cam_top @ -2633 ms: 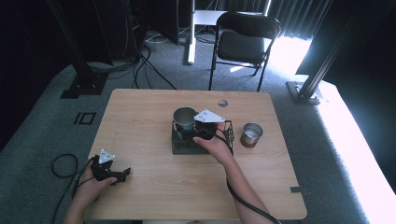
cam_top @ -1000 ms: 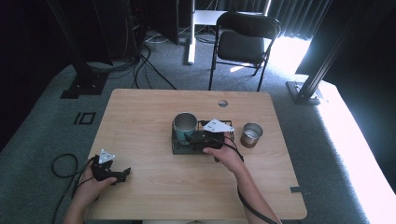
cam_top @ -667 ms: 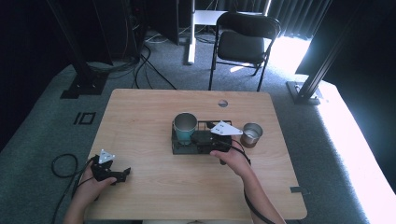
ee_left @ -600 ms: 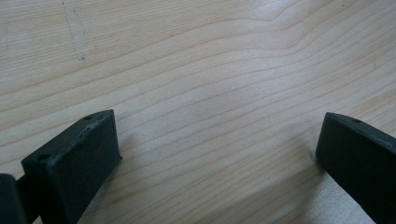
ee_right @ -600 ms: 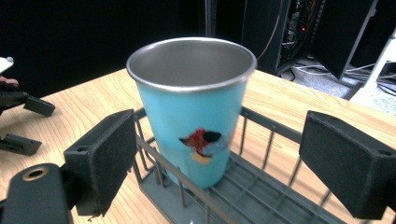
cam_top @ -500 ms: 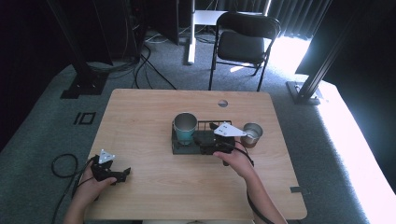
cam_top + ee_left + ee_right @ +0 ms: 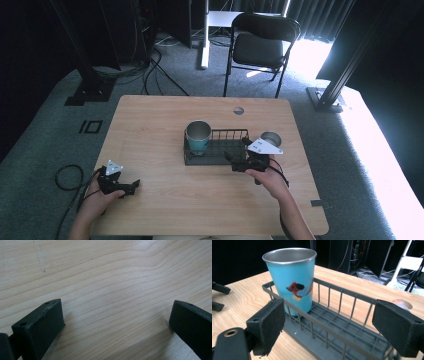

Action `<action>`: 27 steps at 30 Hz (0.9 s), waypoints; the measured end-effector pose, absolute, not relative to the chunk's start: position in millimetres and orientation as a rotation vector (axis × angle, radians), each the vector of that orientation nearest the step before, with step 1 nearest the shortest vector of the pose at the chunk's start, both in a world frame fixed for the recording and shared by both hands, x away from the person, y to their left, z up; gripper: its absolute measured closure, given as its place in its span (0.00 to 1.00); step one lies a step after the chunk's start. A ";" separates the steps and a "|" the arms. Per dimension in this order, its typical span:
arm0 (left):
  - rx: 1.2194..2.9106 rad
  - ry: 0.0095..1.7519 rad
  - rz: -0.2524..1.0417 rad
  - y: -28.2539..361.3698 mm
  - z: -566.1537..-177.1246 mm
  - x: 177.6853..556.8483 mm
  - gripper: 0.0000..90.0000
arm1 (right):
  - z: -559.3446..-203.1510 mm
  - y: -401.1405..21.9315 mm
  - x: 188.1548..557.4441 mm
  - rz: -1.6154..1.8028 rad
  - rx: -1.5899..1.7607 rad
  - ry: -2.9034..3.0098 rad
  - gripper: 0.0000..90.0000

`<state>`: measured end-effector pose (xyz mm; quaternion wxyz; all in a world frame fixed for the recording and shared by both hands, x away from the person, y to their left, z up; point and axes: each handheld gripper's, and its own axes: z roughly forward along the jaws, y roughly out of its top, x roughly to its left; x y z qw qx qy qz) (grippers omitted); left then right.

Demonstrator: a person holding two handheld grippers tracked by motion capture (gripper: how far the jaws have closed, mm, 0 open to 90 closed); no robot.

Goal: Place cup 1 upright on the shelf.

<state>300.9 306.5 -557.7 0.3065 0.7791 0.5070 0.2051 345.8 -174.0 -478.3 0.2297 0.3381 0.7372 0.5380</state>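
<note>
Wooden table (image 7: 150,125) with a round grommet hole (image 7: 238,110) near its far edge, standing on grey carpet (image 7: 45,135). Black folding chair (image 7: 264,37) behind the table, white desk leg (image 7: 204,35) left of it, loose cables (image 7: 160,75) on the floor, a black stand base (image 7: 89,92) at far left and another stand foot (image 7: 327,97) at right in the sun patch. Small black square marker (image 7: 91,126) on the carpet just left of the table.
</note>
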 end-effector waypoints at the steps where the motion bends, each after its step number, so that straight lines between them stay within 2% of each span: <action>1: 2.061 1.341 0.542 306.5 -557.7 300.9 0.00 | -479.1 -176.4 344.8 1.472 0.933 2.024 0.12; 27: 2.063 1.339 0.544 306.6 -557.8 300.9 0.00 | -521.8 -244.1 316.8 1.330 1.146 1.979 0.12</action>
